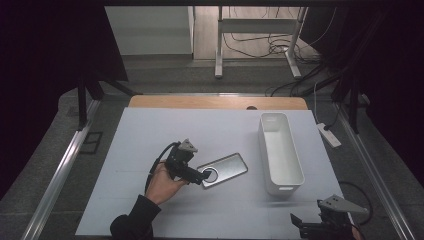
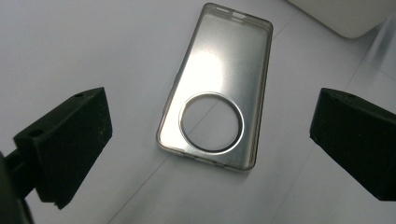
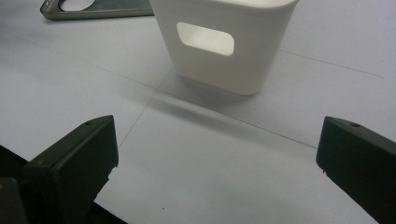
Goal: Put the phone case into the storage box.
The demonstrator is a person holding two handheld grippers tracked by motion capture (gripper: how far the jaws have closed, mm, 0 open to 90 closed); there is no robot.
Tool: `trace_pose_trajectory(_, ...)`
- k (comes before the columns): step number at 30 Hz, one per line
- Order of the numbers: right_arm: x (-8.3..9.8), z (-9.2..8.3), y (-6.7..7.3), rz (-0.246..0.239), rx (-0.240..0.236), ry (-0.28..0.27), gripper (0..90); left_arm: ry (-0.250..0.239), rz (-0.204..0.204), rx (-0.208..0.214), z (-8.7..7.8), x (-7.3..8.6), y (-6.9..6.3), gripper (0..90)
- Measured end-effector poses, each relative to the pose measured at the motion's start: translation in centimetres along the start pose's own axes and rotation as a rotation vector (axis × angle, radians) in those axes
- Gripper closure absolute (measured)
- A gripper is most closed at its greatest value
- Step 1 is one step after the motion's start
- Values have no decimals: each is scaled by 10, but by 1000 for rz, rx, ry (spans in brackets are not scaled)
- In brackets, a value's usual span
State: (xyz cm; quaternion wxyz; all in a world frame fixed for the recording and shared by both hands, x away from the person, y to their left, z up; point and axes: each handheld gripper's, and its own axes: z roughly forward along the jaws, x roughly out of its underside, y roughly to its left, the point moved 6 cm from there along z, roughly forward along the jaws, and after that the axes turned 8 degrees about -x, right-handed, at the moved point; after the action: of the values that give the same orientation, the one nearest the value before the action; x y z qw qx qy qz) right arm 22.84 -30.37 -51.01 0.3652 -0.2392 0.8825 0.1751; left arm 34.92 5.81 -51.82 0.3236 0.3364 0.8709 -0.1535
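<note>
Phone case (image 2: 212, 88): we see it lying flat on the white table sheet (image 1: 150, 135), open side up, directly ahead of our left gripper (image 2: 210, 140) and between its two jaws; the end with the round camera cut-out is nearest us.
Left gripper: we hold it spread wide, jaws well clear of both long edges of the case, gripping nothing; in the high view the left gripper (image 1: 202, 176) hovers at the cut-out end.
White bin (image 1: 280, 152): beyond the far end of the case from the left gripper, near but apart; it stands empty as far as we can see.
Right gripper (image 3: 217, 154): we keep it spread wide and empty, pointed at the bin's short end with the handle slot.
Risk, thin edge: we judge the case lies too flat for an easy grip; jaws closing too high would slide over its rim.
Risk, slipping: the smooth sheet could let the case skid away when one jaw touches first.
</note>
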Motion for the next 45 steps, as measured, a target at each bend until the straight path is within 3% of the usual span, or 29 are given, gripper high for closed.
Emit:
trace_pose_trajectory(7,0,0,0,-1,-2,2,0,8,11,13,9,-10,-4,1)
trace_pose_trajectory(12,0,0,0,-3,-4,5,0,33,51,-4,17,-16,-8,6)
trace_pose_trajectory(15,0,1,0,-4,-4,8,0,38,55,-7,20,-18,-11,47)
trace_pose_trajectory(20,0,1,0,-7,-4,11,0,49,84,-19,24,-19,-12,192)
trace_pose_trajectory(22,1,1,1,-9,-6,15,0,51,82,-17,24,-18,-13,349)
trace_pose_trajectory(28,1,2,1,-15,-5,23,0,65,87,28,26,-20,-17,638)
trace_pose_trajectory(33,1,2,1,-17,-3,23,2,56,94,33,27,-23,-20,891)
trace_pose_trajectory(45,1,2,1,-21,-1,25,4,77,92,40,33,-17,-24,893)
